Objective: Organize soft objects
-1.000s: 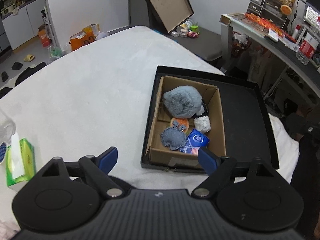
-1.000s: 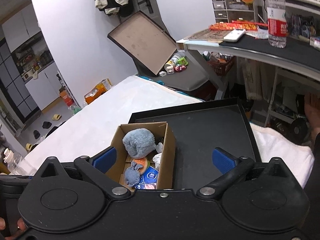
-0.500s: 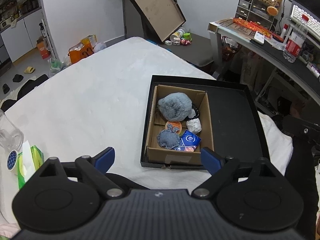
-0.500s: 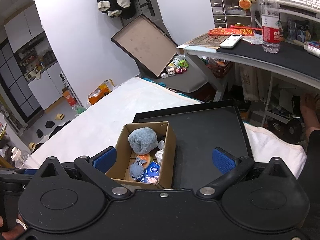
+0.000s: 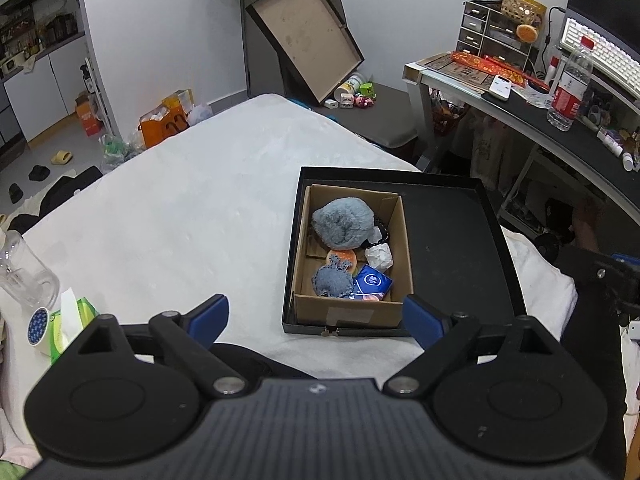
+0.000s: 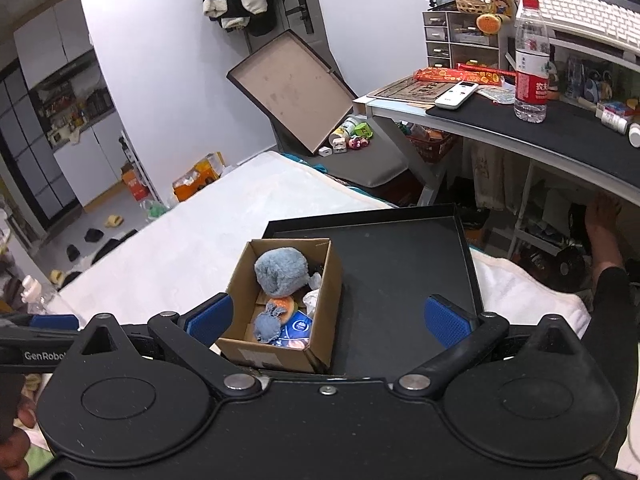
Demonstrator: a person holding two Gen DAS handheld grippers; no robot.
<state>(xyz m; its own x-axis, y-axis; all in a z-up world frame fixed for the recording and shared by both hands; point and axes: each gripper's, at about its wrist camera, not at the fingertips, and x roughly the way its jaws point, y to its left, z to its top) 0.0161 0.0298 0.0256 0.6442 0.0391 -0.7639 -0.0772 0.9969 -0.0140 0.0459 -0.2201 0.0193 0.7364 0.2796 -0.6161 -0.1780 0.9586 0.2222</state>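
- While both hung above the bed (image 5: pixel 180 208), the left gripper (image 5: pixel 316 316) and right gripper (image 6: pixel 326 320) had their fingers spread wide, holding nothing.
- Soft objects lay in the cardboard box (image 5: pixel 348 312): a grey plush (image 5: pixel 342 222), a smaller grey toy (image 5: pixel 332 282).
- That box sat inside a black tray (image 5: pixel 452 236).

Left wrist view: looking forward and down from above the near edge of the white-covered bed (image 5: pixel 180 216), with the open brown cardboard box (image 5: pixel 348 308) inside the shallow black tray (image 5: pixel 496 240) just ahead, right of centre. Right wrist view: a similar high, forward-facing angle from further right, box (image 6: pixel 276 354) close below left of centre, tray (image 6: pixel 400 280) filling the middle. Both share box, tray, bed, the leaning brown-lined lid (image 5: pixel 306 46) (image 6: pixel 290 88) and the cluttered desk (image 5: pixel 560 136) (image 6: pixel 520 120).
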